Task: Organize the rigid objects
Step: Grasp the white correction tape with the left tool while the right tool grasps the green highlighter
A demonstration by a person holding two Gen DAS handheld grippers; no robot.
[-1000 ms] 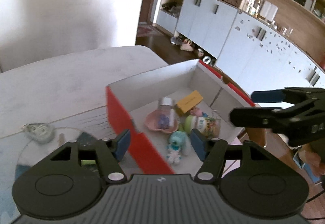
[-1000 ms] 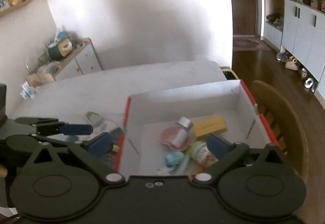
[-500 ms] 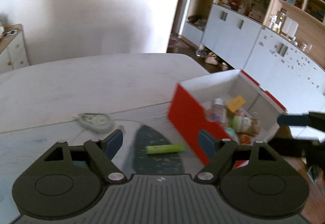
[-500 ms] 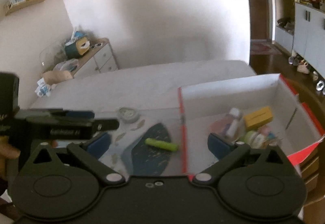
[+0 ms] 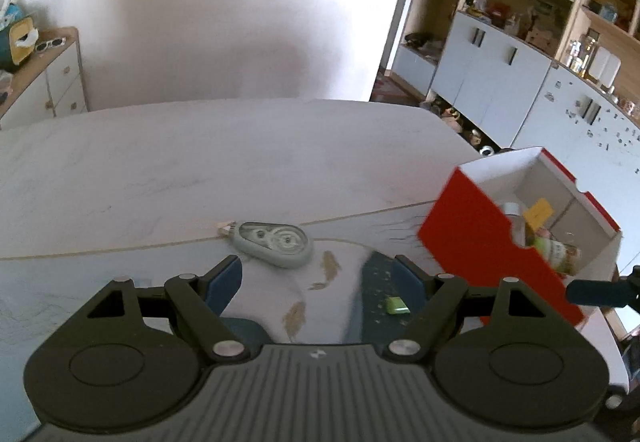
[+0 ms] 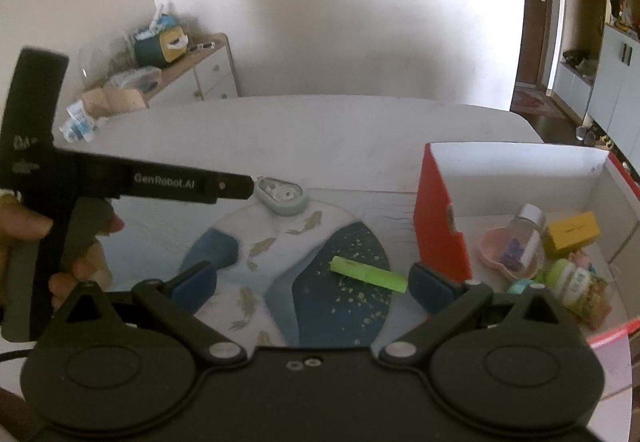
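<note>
A grey correction tape (image 5: 276,242) lies on the mat just ahead of my left gripper (image 5: 316,282), which stands open and empty. A green marker (image 5: 396,305) peeks out beside its right finger. In the right wrist view the green marker (image 6: 368,274) lies on the mat between the wide, open fingers of my right gripper (image 6: 314,280), untouched. The left gripper (image 6: 224,185) reaches in from the left, its tip close to the correction tape (image 6: 282,195). The red and white box (image 6: 436,226) stands at the right.
Inside the box lie a pink heart dish (image 6: 508,254), a small bottle (image 6: 532,230), a yellow box (image 6: 572,230) and a green jar (image 6: 572,278). A fish-pattern mat (image 6: 336,306) covers the near table. A hand (image 6: 24,222) holds the left gripper. Cabinets (image 5: 500,81) stand at the right.
Both grippers have swung left, away from the box and over the mat. The correction tape and green marker now lie in front of them. The left jaws have widened.
</note>
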